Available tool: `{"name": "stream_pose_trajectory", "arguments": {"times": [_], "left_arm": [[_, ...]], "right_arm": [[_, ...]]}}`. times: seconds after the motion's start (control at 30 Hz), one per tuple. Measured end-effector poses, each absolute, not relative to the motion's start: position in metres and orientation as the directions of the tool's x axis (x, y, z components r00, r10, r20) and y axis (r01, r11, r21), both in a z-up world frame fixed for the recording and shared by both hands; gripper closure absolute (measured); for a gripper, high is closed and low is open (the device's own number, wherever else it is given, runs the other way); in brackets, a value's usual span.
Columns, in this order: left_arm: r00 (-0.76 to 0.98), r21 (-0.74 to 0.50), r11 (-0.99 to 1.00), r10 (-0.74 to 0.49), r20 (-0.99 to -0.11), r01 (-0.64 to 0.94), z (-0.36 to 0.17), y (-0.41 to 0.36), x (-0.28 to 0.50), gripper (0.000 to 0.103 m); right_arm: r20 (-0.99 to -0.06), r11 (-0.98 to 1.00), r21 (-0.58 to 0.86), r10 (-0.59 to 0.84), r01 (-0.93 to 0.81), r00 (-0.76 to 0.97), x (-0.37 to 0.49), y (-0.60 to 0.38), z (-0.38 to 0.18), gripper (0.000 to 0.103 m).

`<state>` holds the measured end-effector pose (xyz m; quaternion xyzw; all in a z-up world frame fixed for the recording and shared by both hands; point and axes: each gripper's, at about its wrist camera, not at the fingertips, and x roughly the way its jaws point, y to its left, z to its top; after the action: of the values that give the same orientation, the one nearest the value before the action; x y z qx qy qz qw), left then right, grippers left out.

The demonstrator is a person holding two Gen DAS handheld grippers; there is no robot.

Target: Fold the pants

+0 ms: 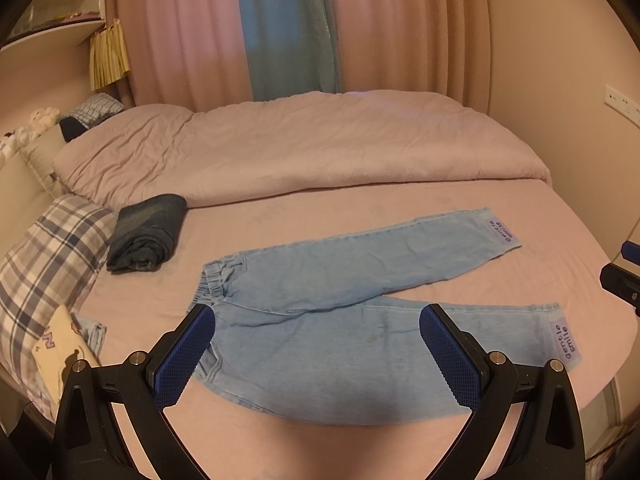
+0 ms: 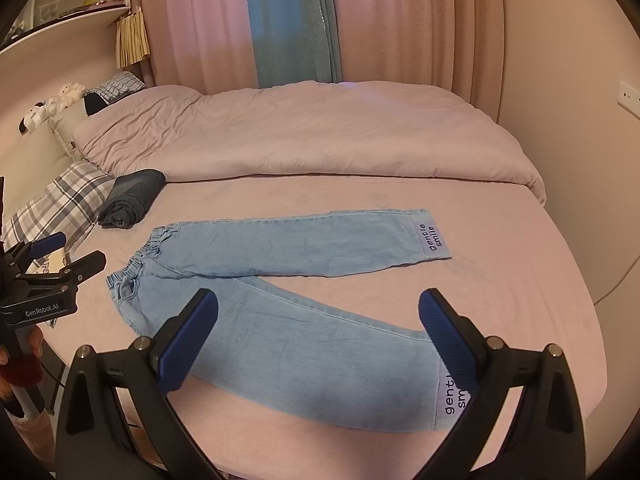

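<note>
Light blue pants (image 1: 320, 300) lie flat on the pink bed sheet (image 1: 280, 216), legs spread in a V, waistband to the left, cuffs with "gentle smile" labels to the right. They also show in the right wrist view (image 2: 280, 280). My left gripper (image 1: 318, 316) is open and empty, hovering over the near leg by the waistband. My right gripper (image 2: 318, 304) is open and empty, over the near leg close to its cuff (image 2: 454, 404). The left gripper also shows at the left edge of the right wrist view (image 2: 60, 256).
A folded dark denim garment (image 1: 146, 234) lies left of the pants. A plaid pillow (image 1: 44, 256) and a cream printed item (image 1: 60, 344) sit at the left. A rumpled pink duvet (image 1: 300, 144) covers the bed's far half. Curtains hang behind.
</note>
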<state>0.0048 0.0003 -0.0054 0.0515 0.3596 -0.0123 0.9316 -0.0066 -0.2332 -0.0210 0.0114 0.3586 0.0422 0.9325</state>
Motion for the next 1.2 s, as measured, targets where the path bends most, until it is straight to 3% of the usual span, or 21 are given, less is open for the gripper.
{"name": "stream_pose_trajectory", "arguments": {"times": [1.2], "left_arm": [[0.729,0.075,0.995,0.002,-0.685,0.068,-0.0106,0.0065,0.0065,0.001]], "right_arm": [[-0.68,0.996,0.042,0.089,-0.082,0.728,-0.0008,-0.2255,-0.0261,0.002]]}}
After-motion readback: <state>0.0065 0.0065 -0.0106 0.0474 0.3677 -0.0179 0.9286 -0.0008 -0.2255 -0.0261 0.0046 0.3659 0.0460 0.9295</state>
